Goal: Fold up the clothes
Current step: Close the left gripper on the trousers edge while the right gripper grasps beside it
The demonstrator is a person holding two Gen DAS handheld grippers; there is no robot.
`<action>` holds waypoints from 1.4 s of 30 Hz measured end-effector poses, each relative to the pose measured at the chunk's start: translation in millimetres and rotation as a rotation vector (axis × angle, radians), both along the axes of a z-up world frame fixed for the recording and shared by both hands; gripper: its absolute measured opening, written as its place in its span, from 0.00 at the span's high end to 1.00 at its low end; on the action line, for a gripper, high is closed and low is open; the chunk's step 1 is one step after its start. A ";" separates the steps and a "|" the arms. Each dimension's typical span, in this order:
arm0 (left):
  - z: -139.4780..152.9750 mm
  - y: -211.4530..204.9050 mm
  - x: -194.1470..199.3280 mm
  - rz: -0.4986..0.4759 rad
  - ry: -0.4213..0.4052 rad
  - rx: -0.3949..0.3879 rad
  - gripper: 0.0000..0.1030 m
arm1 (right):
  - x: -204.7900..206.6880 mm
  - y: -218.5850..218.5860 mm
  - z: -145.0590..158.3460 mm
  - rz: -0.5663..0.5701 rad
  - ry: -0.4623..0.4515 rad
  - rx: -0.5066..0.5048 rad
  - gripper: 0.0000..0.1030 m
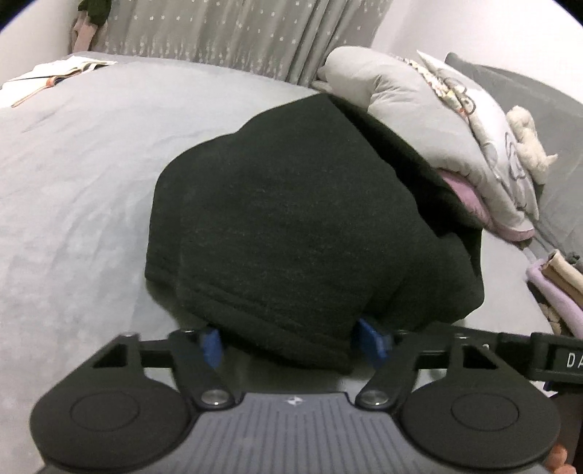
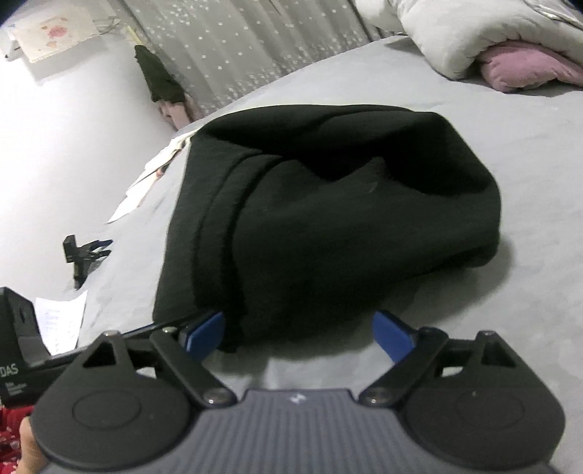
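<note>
Black garment (image 1: 309, 218) lay bunched on bed (image 1: 73, 182). Left gripper (image 1: 291, 344) jaws straddled hem, grip unconfirmed; right gripper (image 2: 298, 335) jaws spread, empty. Risk: thick layers slipping free, fold collapsing.

A home bedroom: grey-sheeted bed (image 1: 73, 175), bundled quilt (image 1: 419, 109), star-patterned curtain (image 1: 237, 32).

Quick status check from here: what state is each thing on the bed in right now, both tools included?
Black garment: folded into a thick bundle, lying on the bed.
Left tool: pads on either side of the garment's near edge, grip not clear.
Right tool: open, left pad beside the garment's near corner, right pad over bare sheet.
Grey sheet: spread, lightly wrinkled.
Quilt: bunched at the far side.
</note>
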State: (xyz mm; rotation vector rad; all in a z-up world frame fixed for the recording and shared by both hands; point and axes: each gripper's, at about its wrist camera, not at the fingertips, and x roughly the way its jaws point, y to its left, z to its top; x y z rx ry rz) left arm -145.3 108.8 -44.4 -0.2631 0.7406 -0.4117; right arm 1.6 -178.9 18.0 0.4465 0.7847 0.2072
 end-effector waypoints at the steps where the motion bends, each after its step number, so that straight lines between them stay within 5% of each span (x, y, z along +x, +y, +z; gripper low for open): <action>1: -1.8 6.1 -6.8 0.007 -0.004 -0.017 0.56 | 0.2 0.0 -0.2 0.004 -0.003 0.004 0.14; 7: -8.4 37.7 -38.8 -0.019 -0.029 -0.052 0.79 | -1.5 -6.5 -2.8 0.028 -0.014 0.093 0.20; 17: -20.5 74.7 -30.7 -0.122 -0.122 0.028 0.81 | -5.5 -26.1 0.8 0.079 -0.037 0.307 0.24; 18: -5.2 47.5 5.8 -0.136 -0.131 0.034 0.81 | -5.0 -26.6 1.1 0.083 -0.038 0.316 0.24; 19: -7.2 53.2 -4.7 -0.150 -0.141 0.041 0.81 | -4.6 -27.7 1.6 0.094 -0.038 0.341 0.24; 21: 18.7 -8.2 63.6 -0.179 -0.160 0.060 0.81 | -3.8 -28.3 1.1 0.114 -0.035 0.385 0.24; 25: 27.7 -59.4 98.0 -0.239 -0.196 0.097 0.80 | -1.3 -25.0 0.0 0.136 -0.024 0.394 0.24; 30: 36.9 -72.8 117.7 -0.248 -0.174 0.137 0.66 | -2.7 -27.0 3.3 0.116 -0.051 0.326 0.76; 33: 42.9 -76.8 119.9 -0.270 -0.175 0.124 0.59 | -5.4 -30.6 9.2 0.118 -0.084 0.314 0.84; 42: 70.5 -102.0 114.7 -0.368 -0.245 0.115 0.43 | -28.7 -62.2 35.2 0.051 -0.170 0.278 0.85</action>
